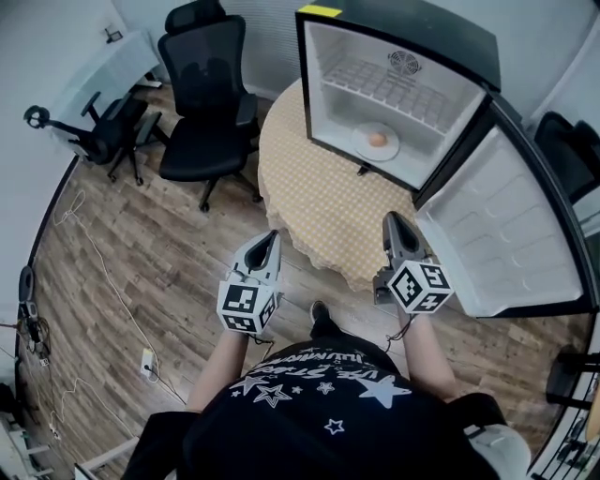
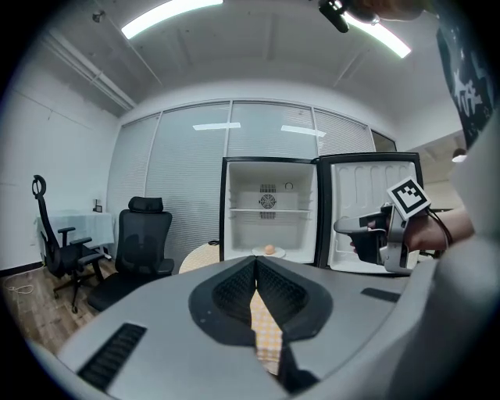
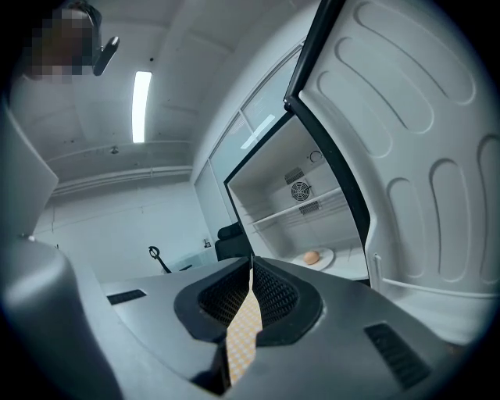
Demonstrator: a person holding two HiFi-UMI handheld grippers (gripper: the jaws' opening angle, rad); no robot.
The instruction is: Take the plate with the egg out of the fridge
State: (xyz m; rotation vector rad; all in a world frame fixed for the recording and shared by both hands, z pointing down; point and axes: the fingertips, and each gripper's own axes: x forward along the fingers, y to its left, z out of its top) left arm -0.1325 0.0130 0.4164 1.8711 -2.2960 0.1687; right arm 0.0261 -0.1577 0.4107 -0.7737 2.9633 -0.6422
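**An office room with a small fridge on a table**

A high-backed office chair and a second office chair, both black, stand on a wood-pattern floor; a pale desk sits against the wall behind them; the far side of the room is a glass wall of tall panes with blinds, and long strip lights run across the ceiling; a white cable trails over the boards towards a power strip; the one homely touch is a round table under a checked cloth, bearing a small fridge with its door open.
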